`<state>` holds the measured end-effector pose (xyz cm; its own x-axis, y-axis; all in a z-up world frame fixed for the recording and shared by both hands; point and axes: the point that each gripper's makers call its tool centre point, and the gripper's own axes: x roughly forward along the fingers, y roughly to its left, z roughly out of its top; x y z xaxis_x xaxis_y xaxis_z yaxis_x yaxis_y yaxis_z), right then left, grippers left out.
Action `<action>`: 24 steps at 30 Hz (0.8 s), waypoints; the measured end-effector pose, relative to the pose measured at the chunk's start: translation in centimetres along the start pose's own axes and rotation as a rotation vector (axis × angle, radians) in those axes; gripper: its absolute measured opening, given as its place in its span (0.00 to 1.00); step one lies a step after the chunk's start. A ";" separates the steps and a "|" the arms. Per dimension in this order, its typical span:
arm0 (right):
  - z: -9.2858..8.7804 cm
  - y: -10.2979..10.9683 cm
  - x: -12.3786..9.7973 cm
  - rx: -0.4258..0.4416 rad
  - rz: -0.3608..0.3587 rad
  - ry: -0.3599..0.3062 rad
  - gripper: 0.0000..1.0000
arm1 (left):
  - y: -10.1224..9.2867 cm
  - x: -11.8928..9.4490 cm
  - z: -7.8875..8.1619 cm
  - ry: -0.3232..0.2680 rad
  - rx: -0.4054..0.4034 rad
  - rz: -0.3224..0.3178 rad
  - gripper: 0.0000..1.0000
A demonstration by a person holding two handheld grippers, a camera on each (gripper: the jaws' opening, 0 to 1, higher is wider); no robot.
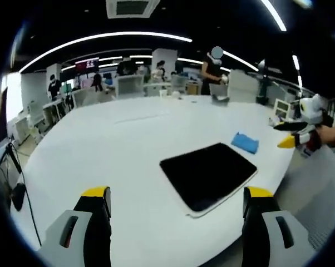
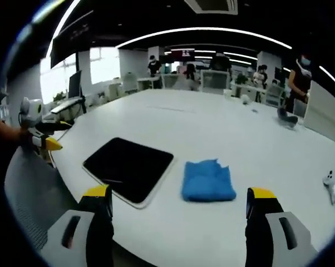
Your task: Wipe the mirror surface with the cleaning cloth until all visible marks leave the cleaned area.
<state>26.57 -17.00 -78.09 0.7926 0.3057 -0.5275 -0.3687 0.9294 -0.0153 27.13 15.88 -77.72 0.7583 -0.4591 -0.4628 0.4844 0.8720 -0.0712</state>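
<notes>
A dark rectangular mirror (image 1: pixel 209 172) with a thin white rim lies flat on the white table (image 1: pixel 128 144), near its edge. Just beyond it sits a folded blue cleaning cloth (image 1: pixel 245 142). My left gripper (image 1: pixel 177 194) hovers in front of the mirror, open wide and holding nothing. In the right gripper view the mirror (image 2: pixel 128 167) is at left and the cloth (image 2: pixel 207 181) lies beside it at centre. My right gripper (image 2: pixel 178 193) is open and apart from the cloth. The two grippers face each other across the table corner: right gripper (image 1: pixel 301 130), left gripper (image 2: pixel 39 136).
The white table (image 2: pixel 228 128) stretches far back, with a small white object (image 2: pixel 334 186) at right and a dark item (image 2: pixel 287 117) farther off. People work at desks (image 1: pixel 128 83) behind. A black cable (image 1: pixel 17 183) hangs off the table's left side.
</notes>
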 end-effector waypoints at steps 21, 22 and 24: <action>-0.1 -0.2 0.1 -0.008 0.002 0.005 1.00 | -0.4 -0.1 1.2 0.000 0.038 -0.006 0.99; 0.0 -0.4 0.2 -0.001 -0.003 0.005 1.00 | -0.3 0.1 0.7 0.022 0.047 0.005 0.99; 0.0 -0.3 0.1 0.001 -0.001 0.002 1.00 | -0.2 0.3 0.0 0.036 0.069 0.016 0.99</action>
<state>26.76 -17.22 -78.20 0.7921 0.3047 -0.5289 -0.3676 0.9299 -0.0148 27.27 15.58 -77.86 0.7505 -0.4376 -0.4953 0.5021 0.8648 -0.0033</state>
